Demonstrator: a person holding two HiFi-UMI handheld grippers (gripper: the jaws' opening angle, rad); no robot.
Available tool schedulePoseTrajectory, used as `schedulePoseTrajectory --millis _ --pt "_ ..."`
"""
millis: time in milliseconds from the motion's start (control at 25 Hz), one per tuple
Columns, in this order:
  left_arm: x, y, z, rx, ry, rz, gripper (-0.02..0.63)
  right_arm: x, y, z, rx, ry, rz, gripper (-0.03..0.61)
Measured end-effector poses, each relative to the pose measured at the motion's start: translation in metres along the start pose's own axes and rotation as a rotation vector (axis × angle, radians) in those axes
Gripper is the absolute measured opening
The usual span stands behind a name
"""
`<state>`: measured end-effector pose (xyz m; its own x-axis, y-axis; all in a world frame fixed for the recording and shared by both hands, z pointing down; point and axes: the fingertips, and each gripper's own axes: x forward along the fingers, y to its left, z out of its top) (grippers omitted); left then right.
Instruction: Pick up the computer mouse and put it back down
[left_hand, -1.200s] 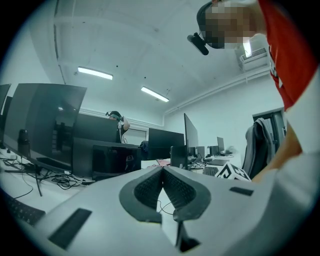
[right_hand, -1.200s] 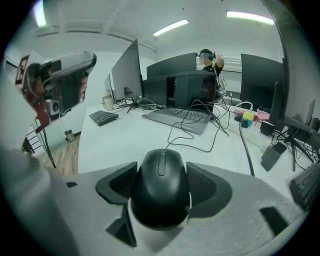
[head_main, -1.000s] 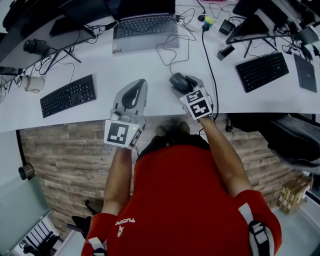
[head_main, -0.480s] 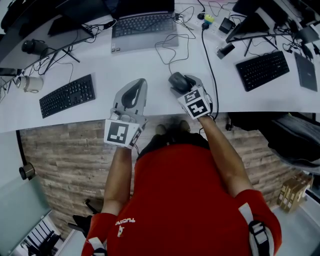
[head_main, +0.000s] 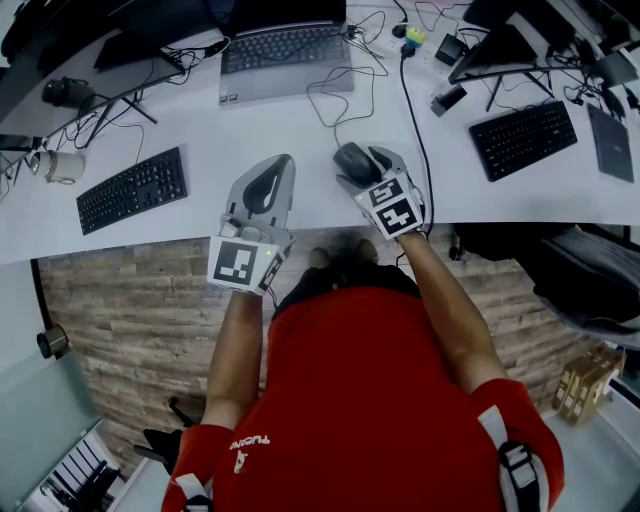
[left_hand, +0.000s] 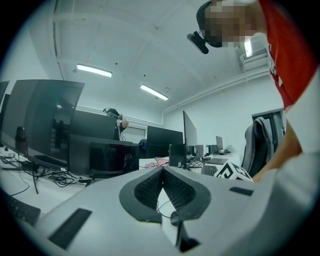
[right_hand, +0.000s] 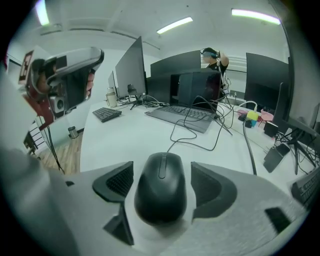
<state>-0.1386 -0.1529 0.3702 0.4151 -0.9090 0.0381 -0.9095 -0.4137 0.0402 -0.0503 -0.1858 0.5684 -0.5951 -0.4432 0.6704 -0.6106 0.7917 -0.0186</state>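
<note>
now right gripper (right_hand: 161, 169) just opened wide, mouse (right_hand: 161, 195) loose between jaws, near desk (head_main: 300, 135) edge (left gripper (left_hand: 162, 171) closed).

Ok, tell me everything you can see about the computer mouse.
The computer mouse is black, matte plastic by its look, with a rounded back and a scroll wheel. It lies flat on the white desk, its thin dark cable running off across it. It sits inside the right gripper, whose jaws have just been opening; a gap shows on each side, so nothing grips it.
</note>
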Motion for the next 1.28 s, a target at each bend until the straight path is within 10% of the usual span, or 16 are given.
schedulePoseTrajectory --millis 1280 --pt "0.003 -0.037 0.060 0.041 -0.106 -0.037 0.009 -0.176 0.027 0.166 -0.066 -0.635 0.025 0.042"
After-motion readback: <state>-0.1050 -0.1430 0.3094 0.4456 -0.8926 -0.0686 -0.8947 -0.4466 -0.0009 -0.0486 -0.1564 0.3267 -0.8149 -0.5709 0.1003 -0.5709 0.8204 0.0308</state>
